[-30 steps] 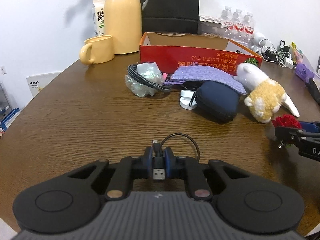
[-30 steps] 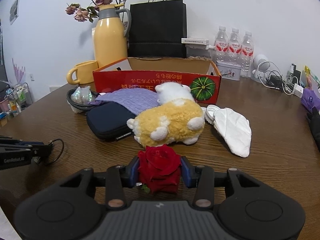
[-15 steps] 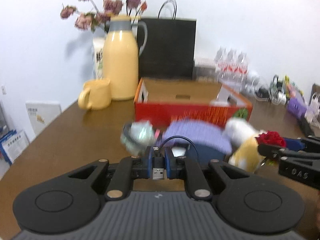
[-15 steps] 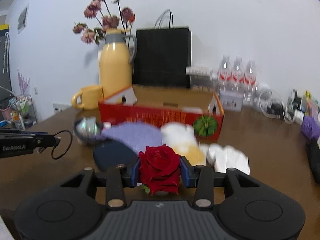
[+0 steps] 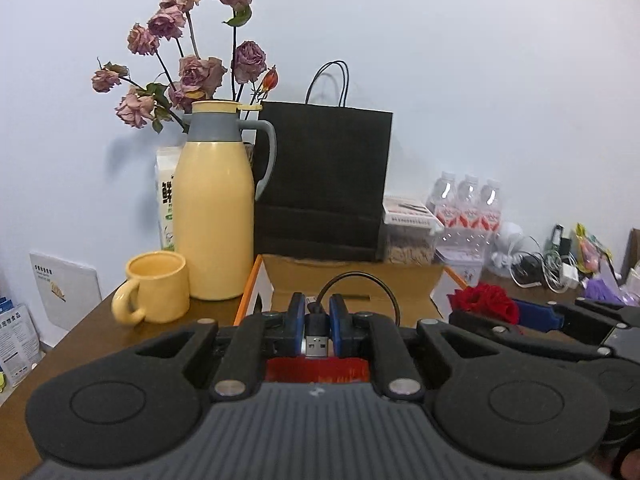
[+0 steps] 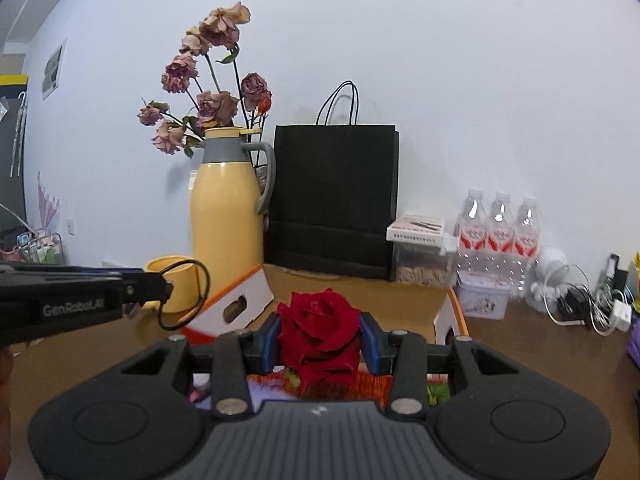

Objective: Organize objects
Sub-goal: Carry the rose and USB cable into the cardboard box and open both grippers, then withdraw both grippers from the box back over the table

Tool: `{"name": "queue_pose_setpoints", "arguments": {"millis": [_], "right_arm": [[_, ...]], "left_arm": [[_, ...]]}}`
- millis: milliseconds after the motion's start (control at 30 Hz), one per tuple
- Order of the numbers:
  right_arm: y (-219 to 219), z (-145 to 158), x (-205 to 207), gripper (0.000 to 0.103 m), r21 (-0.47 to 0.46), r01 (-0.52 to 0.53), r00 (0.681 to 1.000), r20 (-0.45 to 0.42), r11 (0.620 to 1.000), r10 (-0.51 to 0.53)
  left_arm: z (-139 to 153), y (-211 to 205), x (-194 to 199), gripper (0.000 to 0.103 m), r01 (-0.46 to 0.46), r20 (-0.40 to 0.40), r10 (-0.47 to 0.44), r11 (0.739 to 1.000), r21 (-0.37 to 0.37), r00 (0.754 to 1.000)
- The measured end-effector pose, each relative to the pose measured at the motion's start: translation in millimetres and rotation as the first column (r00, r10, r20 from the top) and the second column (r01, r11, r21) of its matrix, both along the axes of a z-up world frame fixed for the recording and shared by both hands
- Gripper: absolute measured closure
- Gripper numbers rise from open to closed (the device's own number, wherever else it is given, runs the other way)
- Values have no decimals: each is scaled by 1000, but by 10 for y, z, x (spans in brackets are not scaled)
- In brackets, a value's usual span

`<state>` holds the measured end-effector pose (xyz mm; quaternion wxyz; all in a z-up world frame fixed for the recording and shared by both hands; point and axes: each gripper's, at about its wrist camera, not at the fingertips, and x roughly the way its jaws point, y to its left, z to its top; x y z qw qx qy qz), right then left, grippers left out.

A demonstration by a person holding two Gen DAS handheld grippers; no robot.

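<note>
The box [image 5: 352,280] sat open below both loads. The left gripper [image 5: 317,322] pinched a cable [image 5: 360,284]; the right gripper [image 6: 319,338] squeezed a rose [image 6: 318,328]. Next, I'd guess, came lowering and letting go inside.

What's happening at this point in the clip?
A person is tidying a cluttered table with two handheld grippers. The left gripper is clamped on a short black USB cable, and the right gripper is clamped on a red rose. Both are held up in front of the open cardboard box; neither item has been released.
</note>
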<state>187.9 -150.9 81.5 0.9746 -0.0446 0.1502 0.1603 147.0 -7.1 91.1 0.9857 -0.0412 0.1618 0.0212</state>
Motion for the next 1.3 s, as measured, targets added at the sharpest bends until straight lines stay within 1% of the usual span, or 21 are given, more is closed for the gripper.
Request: {"name": "queue_pose_setpoints", "arguments": {"millis": [133, 267, 400, 567, 700, 767, 900, 1000, 1033, 1067, 1100, 1133, 1167, 1200, 1267, 1300], "right_arm": [[82, -7, 390, 64, -29, 7, 1000, -12, 1000, -7], [134, -95, 769, 64, -44, 15, 999, -41, 999, -17], [179, -218, 1074, 64, -52, 12, 996, -85, 999, -17], [216, -384, 1353, 64, -78, 7, 989, -148, 997, -19], [205, -474, 1442, 64, -82, 2, 981, -192, 997, -18], [190, -495, 1464, 64, -79, 4, 977, -212, 997, -21], [198, -503, 1446, 62, -90, 4, 976, -216, 996, -23], [207, -512, 1448, 52, -106, 16, 972, -230, 994, -41], [210, -517, 1454, 40, -113, 27, 971, -235, 993, -53], [211, -522, 1459, 23, -119, 35, 970, -236, 992, -63], [205, -521, 1460, 15, -119, 39, 970, -235, 992, -66], [202, -520, 1457, 9, -116, 40, 970, -232, 992, -66], [200, -516, 1454, 9, -114, 43, 970, -232, 993, -68], [195, -515, 1456, 8, -113, 46, 970, -232, 993, -71], [192, -512, 1457, 2, -113, 51, 970, -230, 992, -76], [190, -509, 1455, 2, -113, 52, 971, -227, 992, -77]], "left_arm": [[-31, 39, 363, 89, -11, -12, 11, 1000, -20, 1000], [-113, 57, 711, 89, -23, -27, 22, 1000, -20, 999], [-208, 110, 1060, 89, -39, -61, 37, 999, -32, 997], [-352, 179, 1372, 89, -43, -124, 41, 999, -14, 991], [-500, 188, 1499, 89, -37, -179, 37, 999, 4, 983], [-538, 181, 1517, 89, -36, -190, 37, 999, 10, 981], [-549, 176, 1495, 89, -32, -193, 34, 999, 15, 981], [-541, 165, 1483, 88, -32, -194, 35, 999, 20, 980], [-534, 163, 1488, 83, -37, -195, 40, 999, 22, 980], [-530, 161, 1493, 67, -38, -196, 41, 999, 21, 980], [-528, 167, 1492, 54, -42, -195, 45, 999, 17, 980], [-525, 171, 1491, 23, -53, -191, 55, 998, 16, 980], [-520, 174, 1487, 4, -66, -180, 68, 998, 17, 981], [-513, 174, 1476, 0, -77, -165, 80, 997, 21, 983], [-494, 169, 1462, 0, -86, -152, 89, 996, 26, 984], [-489, 173, 1462, 0, -89, -153, 91, 996, 25, 984]]}}
